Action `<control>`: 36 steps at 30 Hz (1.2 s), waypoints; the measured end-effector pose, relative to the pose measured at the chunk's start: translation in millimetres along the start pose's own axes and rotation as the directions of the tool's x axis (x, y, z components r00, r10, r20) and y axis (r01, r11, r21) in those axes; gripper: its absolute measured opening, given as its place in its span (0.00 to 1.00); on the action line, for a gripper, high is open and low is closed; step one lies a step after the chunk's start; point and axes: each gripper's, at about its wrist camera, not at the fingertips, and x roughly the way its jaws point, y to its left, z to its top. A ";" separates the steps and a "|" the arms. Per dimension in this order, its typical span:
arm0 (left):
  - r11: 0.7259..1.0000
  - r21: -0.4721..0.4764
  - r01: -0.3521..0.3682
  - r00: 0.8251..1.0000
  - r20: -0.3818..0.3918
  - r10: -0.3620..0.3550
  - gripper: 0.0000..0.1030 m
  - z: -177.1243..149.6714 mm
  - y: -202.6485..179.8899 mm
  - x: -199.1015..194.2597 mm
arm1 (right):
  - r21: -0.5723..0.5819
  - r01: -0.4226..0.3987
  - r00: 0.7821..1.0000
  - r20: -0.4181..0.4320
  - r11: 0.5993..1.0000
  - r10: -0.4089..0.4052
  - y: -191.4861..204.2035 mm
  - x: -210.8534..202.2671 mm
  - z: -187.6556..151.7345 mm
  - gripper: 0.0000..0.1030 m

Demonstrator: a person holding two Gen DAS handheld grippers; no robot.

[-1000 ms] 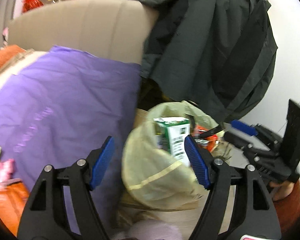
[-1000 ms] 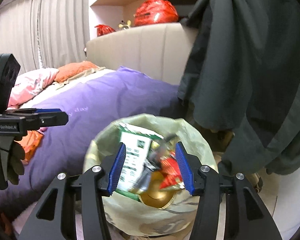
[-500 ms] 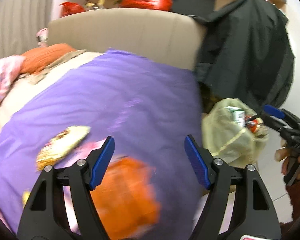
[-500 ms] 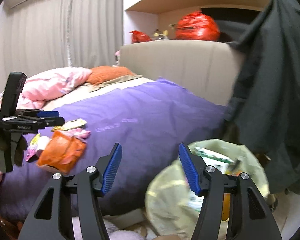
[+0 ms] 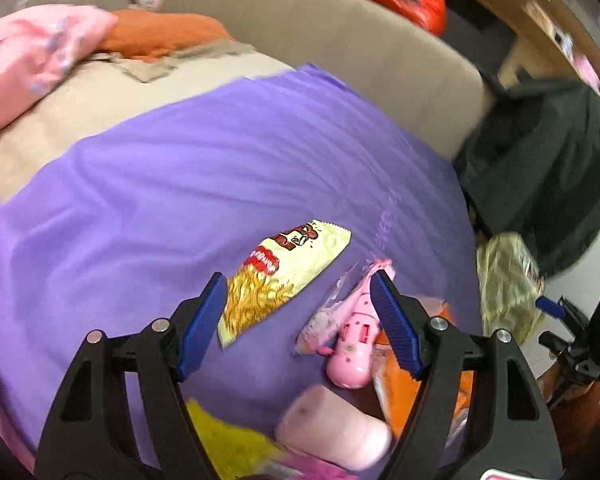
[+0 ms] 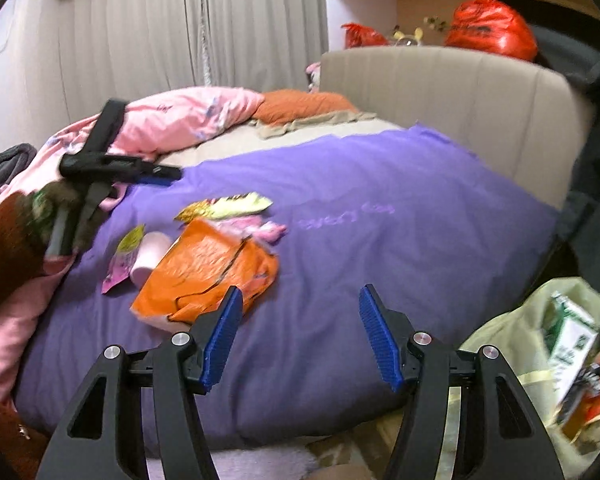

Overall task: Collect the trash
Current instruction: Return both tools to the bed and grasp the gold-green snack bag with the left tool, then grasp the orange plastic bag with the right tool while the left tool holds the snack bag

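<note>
A: Purple cloth covers the bed, and the litter sits in one cluster on it. Largest is the orange wrapper, crumpled and torn, at ten o'clock from the right tongs. Those tongs are spread with nothing between them.

B: And the left tongs?

A: Spread too, empty, hanging over the yellow snack packet, which lies flat and slants from seven to one o'clock. At five o'clock from it lie a pale pink roll and a small pink toy-like piece; what that piece is can't be told.

B: So how should the pickup go?

A: Probably each pair of tongs should come down on a raised crease, since flat film slides on soft bedding. The orange wrapper offers folds; the packet needs pinching at an edge.

B: Where does it end up?

A: The pale trash bag, open and part-filled, stands beside the bed at four o'clock in the right view.
</note>
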 end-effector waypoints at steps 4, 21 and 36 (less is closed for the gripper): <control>0.988 0.125 -0.092 0.994 -0.052 0.100 0.68 13.9 1.6 32.6 | -0.071 0.046 0.999 -0.021 0.996 -0.048 12.2 7.9 -9.4 0.55; 0.988 -0.049 -0.144 0.980 -0.148 0.135 0.22 -0.5 -4.6 13.7 | 0.005 0.004 0.996 -0.094 1.000 -0.004 16.9 38.8 -15.9 0.55; 0.979 -0.174 -0.108 0.992 0.054 0.118 0.24 -60.2 -34.4 -78.9 | 0.237 -0.022 0.997 -0.068 0.971 0.039 76.1 80.9 -19.8 0.55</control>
